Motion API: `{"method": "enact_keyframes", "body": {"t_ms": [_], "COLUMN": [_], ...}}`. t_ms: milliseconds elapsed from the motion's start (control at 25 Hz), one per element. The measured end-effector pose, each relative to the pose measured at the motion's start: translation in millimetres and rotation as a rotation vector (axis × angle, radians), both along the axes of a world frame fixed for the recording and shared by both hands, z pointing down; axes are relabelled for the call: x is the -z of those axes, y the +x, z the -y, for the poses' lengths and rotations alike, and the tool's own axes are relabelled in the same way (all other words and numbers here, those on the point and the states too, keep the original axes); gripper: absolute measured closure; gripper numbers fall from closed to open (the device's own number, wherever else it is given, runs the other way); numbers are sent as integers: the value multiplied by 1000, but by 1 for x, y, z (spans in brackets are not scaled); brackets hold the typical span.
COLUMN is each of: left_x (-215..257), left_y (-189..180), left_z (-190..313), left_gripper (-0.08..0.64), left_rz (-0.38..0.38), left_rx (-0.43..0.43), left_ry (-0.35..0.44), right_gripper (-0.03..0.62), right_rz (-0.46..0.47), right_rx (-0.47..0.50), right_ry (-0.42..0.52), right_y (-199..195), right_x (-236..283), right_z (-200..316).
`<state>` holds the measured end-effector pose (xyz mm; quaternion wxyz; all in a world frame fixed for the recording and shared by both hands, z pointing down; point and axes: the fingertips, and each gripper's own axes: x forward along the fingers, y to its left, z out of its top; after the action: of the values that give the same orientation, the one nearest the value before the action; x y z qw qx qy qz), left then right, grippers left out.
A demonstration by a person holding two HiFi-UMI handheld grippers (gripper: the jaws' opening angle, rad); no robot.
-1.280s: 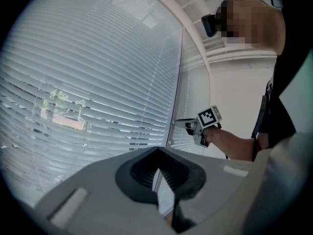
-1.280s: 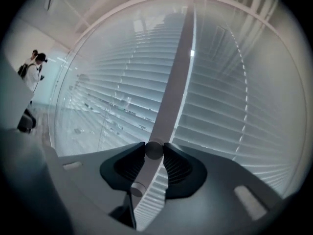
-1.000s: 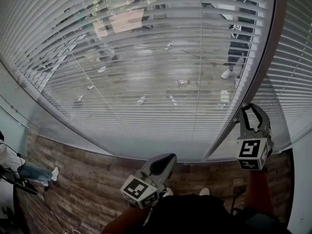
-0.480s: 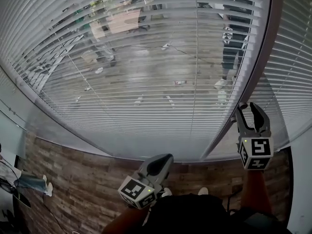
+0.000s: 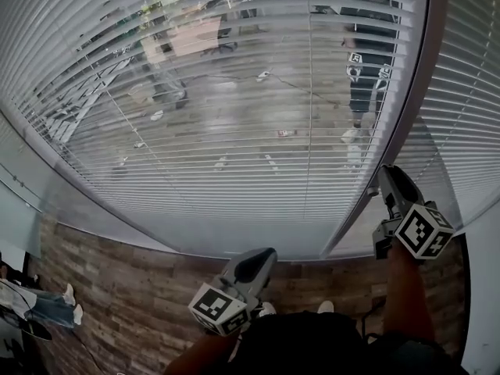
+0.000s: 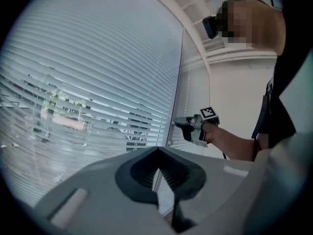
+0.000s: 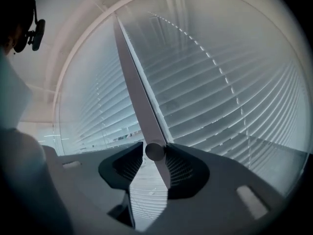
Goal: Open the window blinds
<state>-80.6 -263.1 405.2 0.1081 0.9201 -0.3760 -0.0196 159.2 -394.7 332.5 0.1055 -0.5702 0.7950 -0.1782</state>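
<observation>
one round wand point(image 7: 155, 151) in right gripper point(image 5: 391, 181) jaws | left gripper point(image 6: 157, 154) jaws closed | slatted blinds point(image 5: 234, 92)

Head view: high, facing steeply down along blinds point(image 5: 234, 131) to floor point(image 5: 117, 287); left gripper point(image 5: 259, 261) and right gripper point(image 5: 389, 180) low in frame. Left gripper view: low, set back from blinds, facing up and rightward; shares blinds and right gripper with head view. Right gripper view: very near window, facing up along rod point(image 7: 155, 151) between its jaws; blinds fill both sides.
</observation>
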Motion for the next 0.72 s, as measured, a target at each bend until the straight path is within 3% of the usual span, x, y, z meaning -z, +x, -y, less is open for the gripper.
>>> {"method": "enact_keyframes", "body": {"t_ms": [280, 480, 720], "left_x": [1, 5, 9], "left_y": [0, 1, 1], "left_z": [-1, 0, 3], "left_gripper": [560, 560, 560], "left_rz": [-18, -13, 5], "left_rx": [-2, -7, 3], "left_ry": [1, 4, -13], "right_gripper": [440, 442, 443], "right_rz": [-156, -354, -676], "right_rx": [-11, -26, -64], "right_ry": [7, 30, 71], "right_y": [0, -3, -5], "right_x": [0, 1, 6], "right_z": [1, 1, 2]}}
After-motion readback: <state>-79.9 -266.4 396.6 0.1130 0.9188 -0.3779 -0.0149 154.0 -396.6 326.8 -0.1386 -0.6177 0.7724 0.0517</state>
